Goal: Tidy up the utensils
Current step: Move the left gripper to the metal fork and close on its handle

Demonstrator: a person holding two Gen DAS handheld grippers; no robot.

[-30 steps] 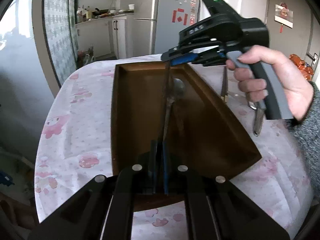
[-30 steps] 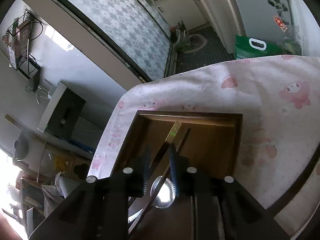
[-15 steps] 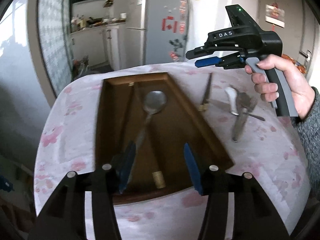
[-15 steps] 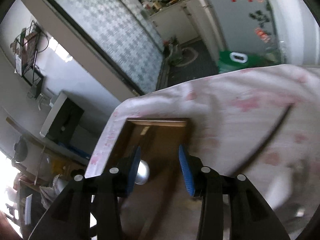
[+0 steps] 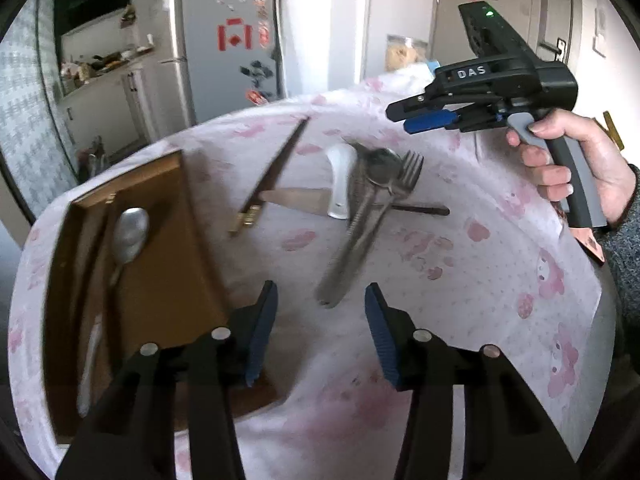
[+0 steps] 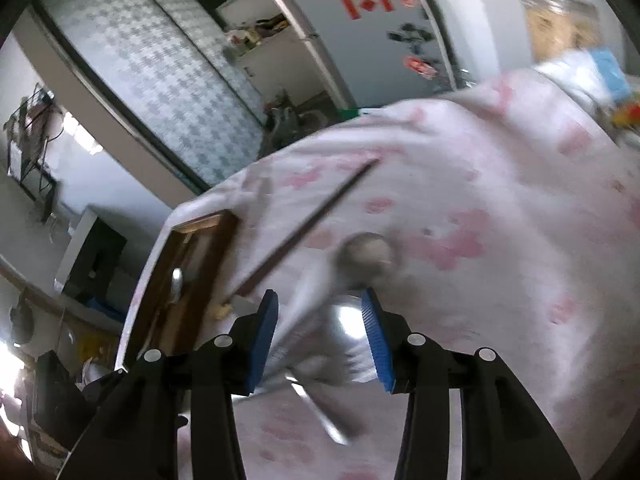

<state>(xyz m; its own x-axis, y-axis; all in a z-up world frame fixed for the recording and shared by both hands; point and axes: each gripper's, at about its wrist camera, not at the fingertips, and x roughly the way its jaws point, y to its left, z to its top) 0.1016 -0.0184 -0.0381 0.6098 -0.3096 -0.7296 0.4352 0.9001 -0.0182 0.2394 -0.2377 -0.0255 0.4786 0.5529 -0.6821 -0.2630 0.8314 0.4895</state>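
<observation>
A brown wooden tray (image 5: 192, 240) lies at the left on the pink-patterned tablecloth. It holds a metal spoon (image 5: 130, 234) and dark chopsticks (image 5: 86, 264). To its right lie a loose chopstick (image 5: 276, 168), a knife (image 5: 296, 200), a white ceramic spoon (image 5: 340, 184), a metal spoon (image 5: 384, 168) and a fork (image 5: 412, 164). My left gripper (image 5: 320, 320) hovers near the metal handles' ends, its jaws closing with nothing between them. My right gripper (image 5: 404, 120) hangs over the pile's far right. In the right wrist view the right gripper (image 6: 319, 308) is opening above blurred utensils, gripping none.
A person's hand (image 5: 568, 160) holds the right gripper's handle. A copper-coloured piece (image 5: 590, 246) sticks out at the table's right edge. The round table's rim curves close on the left and front. A fridge (image 5: 224, 52) and kitchen counter stand behind.
Both grippers have swung right, away from the tray and toward the loose utensils. The left jaws, shut over the tray a second ago, have parted. The right jaws have widened.
</observation>
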